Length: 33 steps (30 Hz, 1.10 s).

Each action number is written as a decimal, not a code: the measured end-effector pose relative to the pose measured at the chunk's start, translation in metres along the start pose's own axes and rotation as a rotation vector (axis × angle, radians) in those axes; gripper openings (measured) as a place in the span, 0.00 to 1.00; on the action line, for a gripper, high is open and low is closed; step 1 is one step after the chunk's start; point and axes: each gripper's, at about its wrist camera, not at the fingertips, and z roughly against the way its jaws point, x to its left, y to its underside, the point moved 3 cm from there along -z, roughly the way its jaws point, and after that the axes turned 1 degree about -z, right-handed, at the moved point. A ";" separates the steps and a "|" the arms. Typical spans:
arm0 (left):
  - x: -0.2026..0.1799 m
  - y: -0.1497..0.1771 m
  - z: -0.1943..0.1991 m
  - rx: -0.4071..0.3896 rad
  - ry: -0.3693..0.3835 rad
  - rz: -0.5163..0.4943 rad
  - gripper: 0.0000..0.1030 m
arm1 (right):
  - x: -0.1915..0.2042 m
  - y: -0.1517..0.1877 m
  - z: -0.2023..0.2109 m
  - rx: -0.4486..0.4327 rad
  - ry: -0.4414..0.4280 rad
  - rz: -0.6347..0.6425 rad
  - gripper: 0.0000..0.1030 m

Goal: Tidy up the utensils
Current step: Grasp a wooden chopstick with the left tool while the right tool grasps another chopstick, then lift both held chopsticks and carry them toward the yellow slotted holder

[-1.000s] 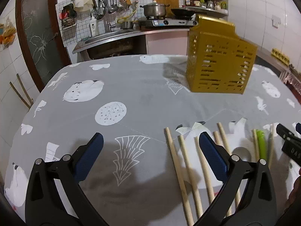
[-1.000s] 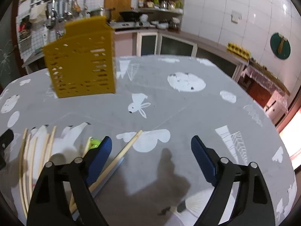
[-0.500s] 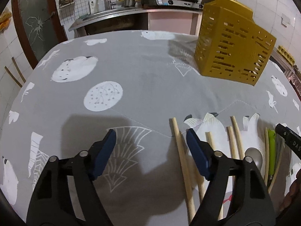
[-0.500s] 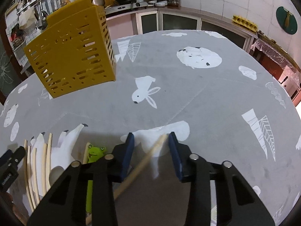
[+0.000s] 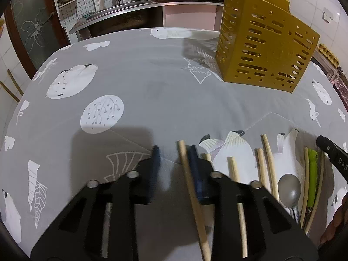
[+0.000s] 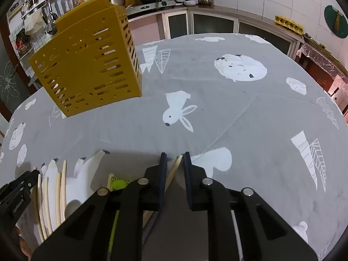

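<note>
A yellow slotted utensil holder (image 5: 265,50) (image 6: 87,65) stands at the far side of the grey tablecloth. Near me lie several wooden chopsticks (image 5: 268,163) (image 6: 58,187), a metal spoon (image 5: 288,189) and a green frog-handled utensil (image 5: 312,174) (image 6: 119,183). My left gripper (image 5: 175,156) is closing around the leftmost chopstick (image 5: 189,184). That stick lies against the right pad, and a gap remains at the left pad. My right gripper (image 6: 174,161) is closing on a slanted chopstick (image 6: 171,175), with thin gaps still showing at its tip.
The other gripper's black body shows at each view's edge (image 5: 332,154) (image 6: 19,187). A hand (image 5: 339,217) is at the lower right. Behind the table (image 6: 239,113) run a counter with a sink (image 5: 113,10), a stove (image 6: 156,2) and cabinets.
Both grippers tipped down toward the table and came closer to it. Their jaws went from wide open to narrow, each around one chopstick.
</note>
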 end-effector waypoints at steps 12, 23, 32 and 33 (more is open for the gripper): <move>-0.003 -0.007 0.001 -0.011 0.021 0.003 0.06 | 0.010 -0.025 0.012 -0.060 -0.023 0.032 0.07; -0.001 -0.027 0.051 -0.154 0.073 0.013 0.04 | 0.007 -0.038 0.051 -0.174 -0.110 0.044 0.05; 0.005 -0.043 0.102 -0.308 0.130 0.030 0.03 | 0.011 -0.045 0.101 -0.326 -0.195 0.082 0.05; 0.005 -0.044 0.108 -0.332 0.131 0.029 0.03 | 0.012 -0.045 0.106 -0.345 -0.203 0.087 0.05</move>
